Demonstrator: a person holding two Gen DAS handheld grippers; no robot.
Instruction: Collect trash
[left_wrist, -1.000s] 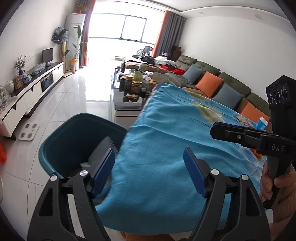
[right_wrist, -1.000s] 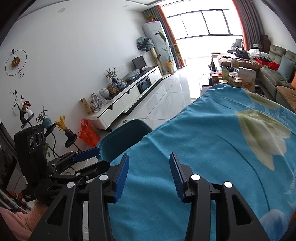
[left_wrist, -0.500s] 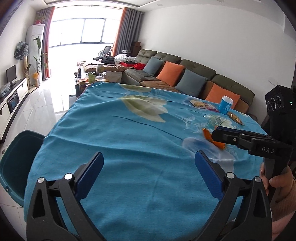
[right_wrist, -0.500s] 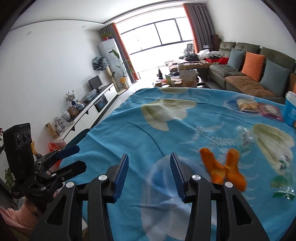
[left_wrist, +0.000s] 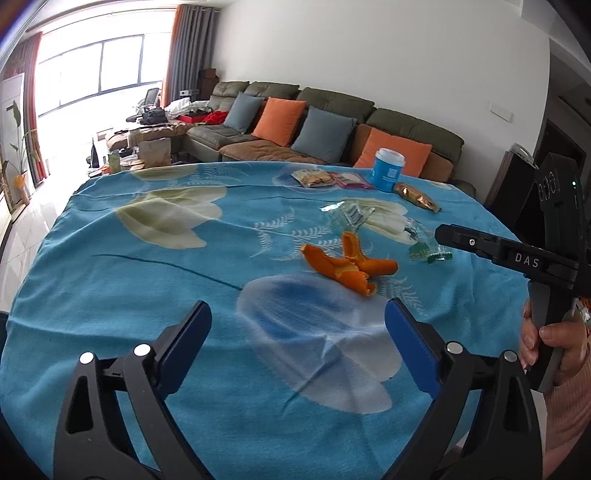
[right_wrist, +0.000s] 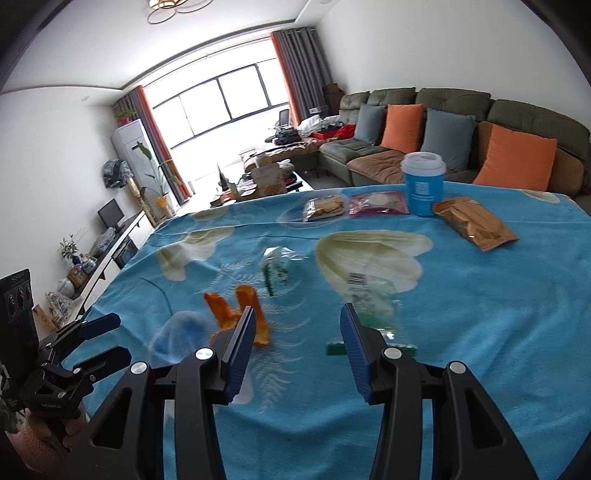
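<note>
An orange peel (left_wrist: 347, 264) lies on the blue tablecloth (left_wrist: 147, 295), ahead and slightly right of my open, empty left gripper (left_wrist: 297, 339). It also shows in the right wrist view (right_wrist: 236, 312), just left of my open, empty right gripper (right_wrist: 297, 339). Two clear crumpled wrappers lie nearby: one (right_wrist: 373, 310) just beyond the right fingertips, one (right_wrist: 279, 269) farther off. In the left wrist view they show as a far wrapper (left_wrist: 347, 214) and a near wrapper (left_wrist: 424, 245). The right gripper appears side-on at the right of the left wrist view (left_wrist: 443, 234).
At the table's far side stand a blue cup with a white lid (right_wrist: 423, 182), a brown snack bag (right_wrist: 472, 221), a pink packet (right_wrist: 376, 203) and a biscuit packet (right_wrist: 325, 206). A sofa with orange and grey cushions (left_wrist: 332, 125) runs behind the table.
Both views have swung right, from the teal bin and table edge to the table's middle. The peel and wrappers have come into view and closer. Both grippers stay open.
</note>
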